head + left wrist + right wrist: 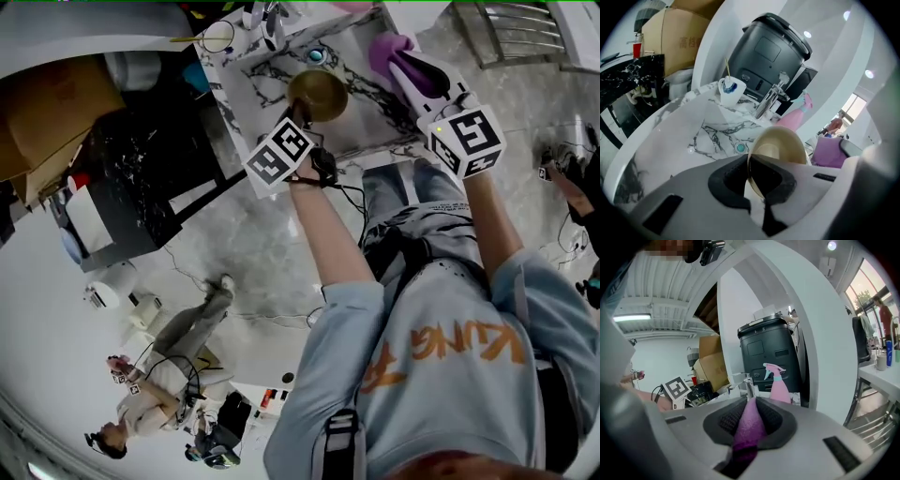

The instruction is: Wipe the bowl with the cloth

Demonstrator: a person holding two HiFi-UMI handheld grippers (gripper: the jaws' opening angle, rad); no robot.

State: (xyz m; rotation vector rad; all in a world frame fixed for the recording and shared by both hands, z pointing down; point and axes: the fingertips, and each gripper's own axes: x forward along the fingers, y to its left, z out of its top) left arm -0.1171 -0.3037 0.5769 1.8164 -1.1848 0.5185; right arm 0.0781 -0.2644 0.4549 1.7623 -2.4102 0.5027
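A tan bowl (319, 92) hangs tilted over the marble sink (272, 66). My left gripper (300, 112) is shut on its near rim. In the left gripper view the bowl (783, 143) stands on edge, its rim pinched between the dark pads of my left gripper (752, 180). To the right of the bowl and apart from it, my right gripper (401, 64) holds a purple cloth (382, 47). The cloth (749, 425) fills the gap between the jaws of the right gripper (749, 434) and sticks out past them.
A faucet (769, 97), a white cup (730, 91) with a stick in it and a pink spray bottle (796, 116) stand at the sink's back edge. Behind them are a black bin (771, 51) and a cardboard box (677, 42). A second person (164, 380) is on the floor behind me.
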